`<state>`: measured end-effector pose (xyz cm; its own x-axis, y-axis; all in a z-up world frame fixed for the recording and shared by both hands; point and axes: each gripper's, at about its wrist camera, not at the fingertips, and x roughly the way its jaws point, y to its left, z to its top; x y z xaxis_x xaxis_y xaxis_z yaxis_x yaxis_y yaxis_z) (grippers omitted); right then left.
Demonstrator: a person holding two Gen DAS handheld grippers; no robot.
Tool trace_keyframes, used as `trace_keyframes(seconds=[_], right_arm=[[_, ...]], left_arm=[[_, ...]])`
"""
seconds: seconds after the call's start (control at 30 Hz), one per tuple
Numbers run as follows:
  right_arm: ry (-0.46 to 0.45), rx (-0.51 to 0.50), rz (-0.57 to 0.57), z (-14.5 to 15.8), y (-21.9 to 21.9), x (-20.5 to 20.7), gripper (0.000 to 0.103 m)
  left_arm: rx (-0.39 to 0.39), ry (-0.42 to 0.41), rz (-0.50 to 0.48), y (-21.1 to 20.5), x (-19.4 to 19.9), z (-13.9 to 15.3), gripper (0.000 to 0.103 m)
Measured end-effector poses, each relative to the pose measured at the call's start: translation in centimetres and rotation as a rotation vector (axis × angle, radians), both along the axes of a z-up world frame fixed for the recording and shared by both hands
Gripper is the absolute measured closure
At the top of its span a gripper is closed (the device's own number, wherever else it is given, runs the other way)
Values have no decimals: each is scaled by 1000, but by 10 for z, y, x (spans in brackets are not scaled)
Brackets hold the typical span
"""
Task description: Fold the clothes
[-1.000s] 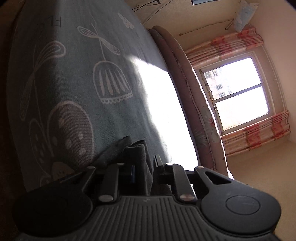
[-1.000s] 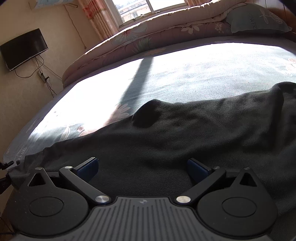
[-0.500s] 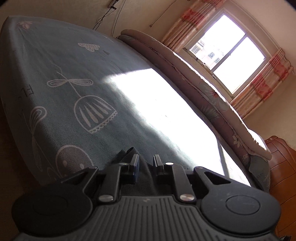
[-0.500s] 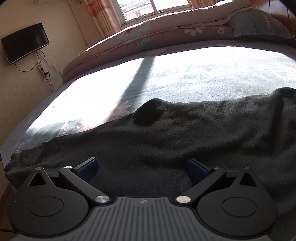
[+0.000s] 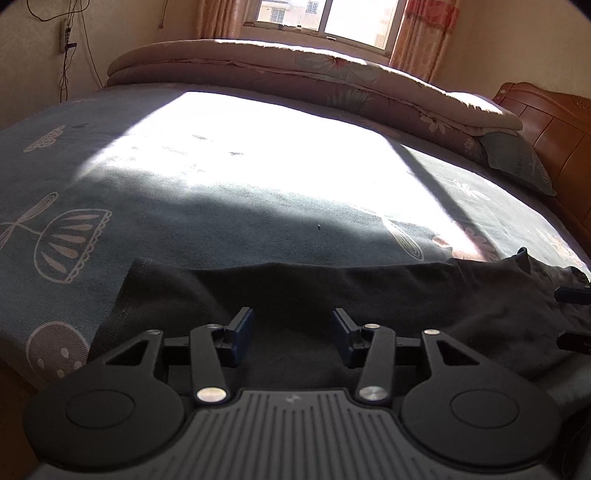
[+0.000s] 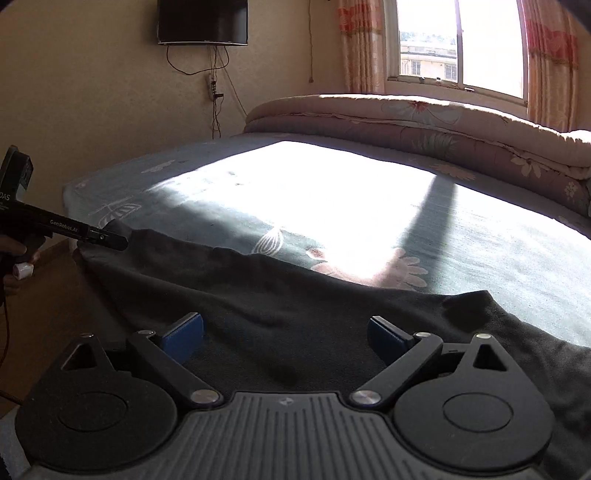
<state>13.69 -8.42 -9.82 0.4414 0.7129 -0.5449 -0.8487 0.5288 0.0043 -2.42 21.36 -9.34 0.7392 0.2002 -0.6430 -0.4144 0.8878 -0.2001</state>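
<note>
A dark garment (image 5: pixel 332 295) lies stretched along the near edge of the bed, over the blue-green patterned sheet (image 5: pixel 184 221). My left gripper (image 5: pixel 291 332) hovers over its left part. Its jaws are opening, with nothing pinched between the blue pads. From the right wrist view the left gripper (image 6: pixel 110 238) reaches the garment's (image 6: pixel 295 314) left end, with a hand (image 6: pixel 14 254) behind it. My right gripper (image 6: pixel 286 336) stands wide over the cloth. Its jaws are closing a little and the pads are clear of the fabric. It also shows at the far right as the right gripper (image 5: pixel 574 317).
A folded floral quilt (image 5: pixel 314 81) lies along the far side of the bed under the window (image 6: pixel 458 44). A pillow (image 5: pixel 517 162) and wooden headboard (image 5: pixel 554 122) are at the right. A TV (image 6: pixel 202 20) and cables hang on the wall. Wooden floor (image 6: pixel 44 295) lies left of the bed.
The left gripper rolled upright, let go of the bunched cloth and spread its jaws. The right gripper swung its view leftward and its jaws narrowed slightly. The garment now lies flatter.
</note>
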Motion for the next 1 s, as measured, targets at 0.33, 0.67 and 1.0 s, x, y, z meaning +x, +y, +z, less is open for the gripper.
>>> trace_keyframes(seconds=[0.33,0.67,1.0], right_arm=[[-132,-255,324,-22,79,-41,61],[9,-354,389,-18,80,-34,93],[109,-209,239,1,116,-14,88]], left_arm=[[-46,2,40,19,-15,-13,52],[-41,49,9,14,-28,-12,46],[-32,12,-77,6,28,-4,41]])
